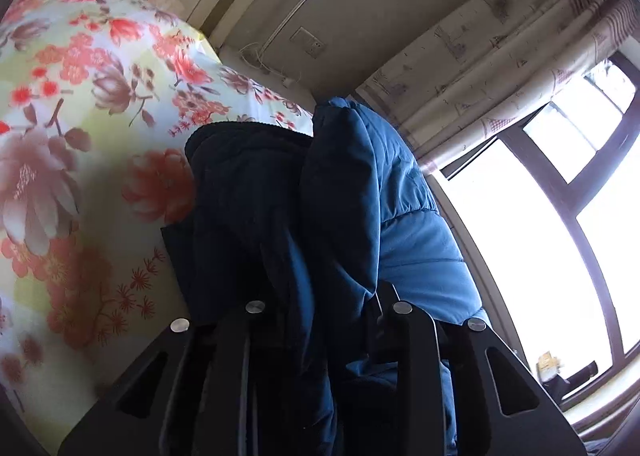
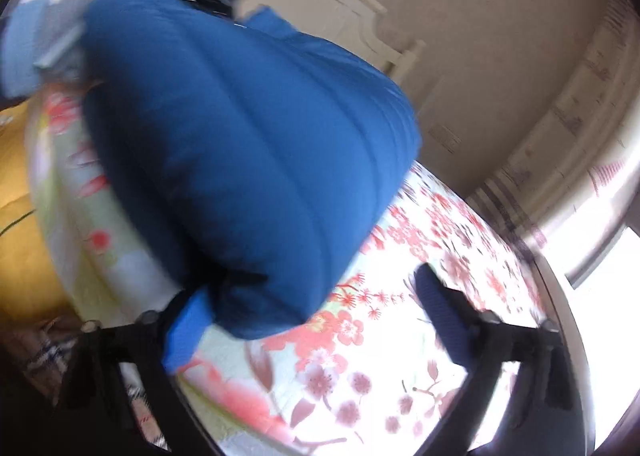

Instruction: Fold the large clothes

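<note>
Fabric of the blue puffer jacket sat pinched between the left gripper, bunched straight ahead of it on the floral bedspread. The right gripper stood apart, jacket bulk beyond its left finger, nothing clamped.

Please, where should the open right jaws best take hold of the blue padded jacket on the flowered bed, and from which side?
Probably the jacket's near rounded corner, where a lighter blue flap sticks out. It bulges thick elsewhere, so slide the right gripper in low from the near side, along the bedspread.
</note>
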{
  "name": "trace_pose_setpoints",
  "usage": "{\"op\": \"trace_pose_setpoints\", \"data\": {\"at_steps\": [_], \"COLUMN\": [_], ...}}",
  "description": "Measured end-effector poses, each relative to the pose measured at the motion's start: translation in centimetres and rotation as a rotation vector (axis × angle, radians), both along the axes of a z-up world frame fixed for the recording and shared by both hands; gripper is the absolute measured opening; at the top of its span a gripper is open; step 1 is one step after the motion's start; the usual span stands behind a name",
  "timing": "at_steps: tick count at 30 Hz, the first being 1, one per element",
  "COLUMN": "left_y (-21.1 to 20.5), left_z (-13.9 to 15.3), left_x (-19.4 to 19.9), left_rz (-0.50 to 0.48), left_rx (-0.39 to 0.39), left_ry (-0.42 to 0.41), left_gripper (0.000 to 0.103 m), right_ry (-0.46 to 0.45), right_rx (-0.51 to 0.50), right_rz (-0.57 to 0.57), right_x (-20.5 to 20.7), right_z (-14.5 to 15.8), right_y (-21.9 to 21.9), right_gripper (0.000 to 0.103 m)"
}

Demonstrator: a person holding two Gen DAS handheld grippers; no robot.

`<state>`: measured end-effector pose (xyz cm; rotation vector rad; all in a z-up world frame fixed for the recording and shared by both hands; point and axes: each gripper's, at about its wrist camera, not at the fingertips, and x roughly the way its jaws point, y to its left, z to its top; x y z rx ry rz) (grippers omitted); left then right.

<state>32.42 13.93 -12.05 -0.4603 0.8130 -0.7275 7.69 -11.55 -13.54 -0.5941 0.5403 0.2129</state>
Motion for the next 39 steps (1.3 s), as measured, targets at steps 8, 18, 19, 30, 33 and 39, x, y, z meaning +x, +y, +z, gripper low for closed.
{"op": "trace_pose_setpoints", "data": {"at_steps": [8, 18, 19, 30, 33, 39], "left_y": [0.0, 3.9, 4.4, -7.3, -7.0, -3.9], "left_z": [0.9, 4.6, 5.9, 7.0, 2.3, 1.3], "left_x": [0.4, -1.6, -2.2, 0.2, 2.2, 2.8], "left_rz": [-0.031, 0.198, 0.219, 0.169, 0.222, 0.293], "left_rx": [0.093, 0.231, 0.215, 0.455, 0.482, 0.415], "left_ry": [-0.026, -0.067, -0.098, -0.174, -0.163, -0.102], "left_gripper": [0.039, 0.068, 0.068, 0.092, 0.099, 0.099], "right_ry": [-0.09, -0.013, -0.007, -0.018, -0.039, 0.072], "right_rx": [0.295, 0.085, 0.081, 0.062, 0.021, 0.197], "right_rz": [0.189, 0.196, 0.194, 0.19, 0.232, 0.358], "right_x": [-0.8, 5.5, 5.7, 5.2, 4.5, 3.8], "right_z": [7.2, 1.7, 1.7, 1.3, 0.8, 5.4], "right_y": [2.4, 11.8, 11.9, 12.6, 12.9, 8.5], "right_gripper": [0.088, 0.094, 0.094, 0.094, 0.094, 0.085]}}
